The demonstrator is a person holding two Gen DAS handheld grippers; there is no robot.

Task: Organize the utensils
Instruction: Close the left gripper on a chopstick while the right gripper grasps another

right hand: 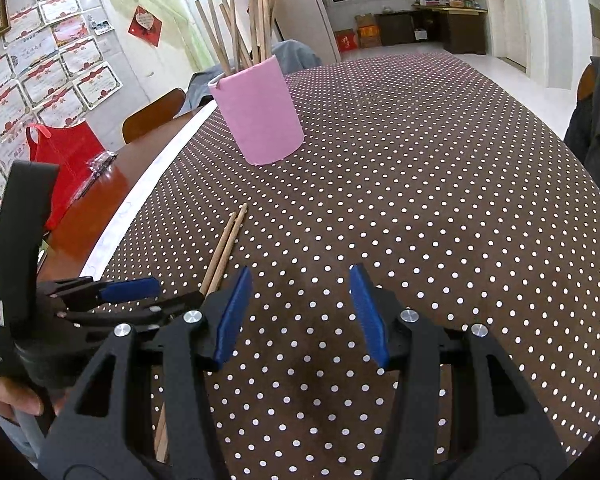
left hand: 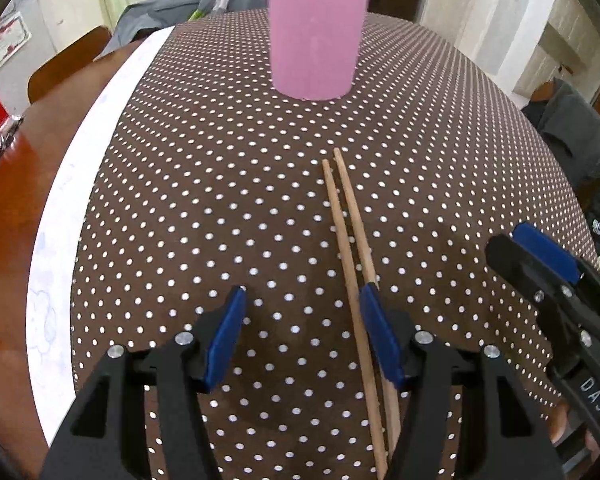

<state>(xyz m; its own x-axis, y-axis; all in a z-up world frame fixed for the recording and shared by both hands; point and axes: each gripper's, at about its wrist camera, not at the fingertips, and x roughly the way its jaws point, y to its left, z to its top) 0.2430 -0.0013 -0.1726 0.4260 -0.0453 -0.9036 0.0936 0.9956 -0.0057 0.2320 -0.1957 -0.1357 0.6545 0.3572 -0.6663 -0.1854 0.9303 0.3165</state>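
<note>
Two loose chopsticks (left hand: 350, 240) lie on the dotted tablecloth (left hand: 220, 200), well short of the pink cup (left hand: 316, 38). The left gripper (left hand: 302, 320) is spread wide over them, their near ends hidden under its right finger. The right gripper (right hand: 300, 312) is spread too, gripping nothing. The tops of the cup's sticks are cut off.

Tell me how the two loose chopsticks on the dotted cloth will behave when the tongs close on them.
The chopsticks look like stiff, thin wood, so probably light and unbending. Being slim and apparently round, they may roll or scissor apart on the tablecloth. The left tongs are open, one pad beside them.
</note>
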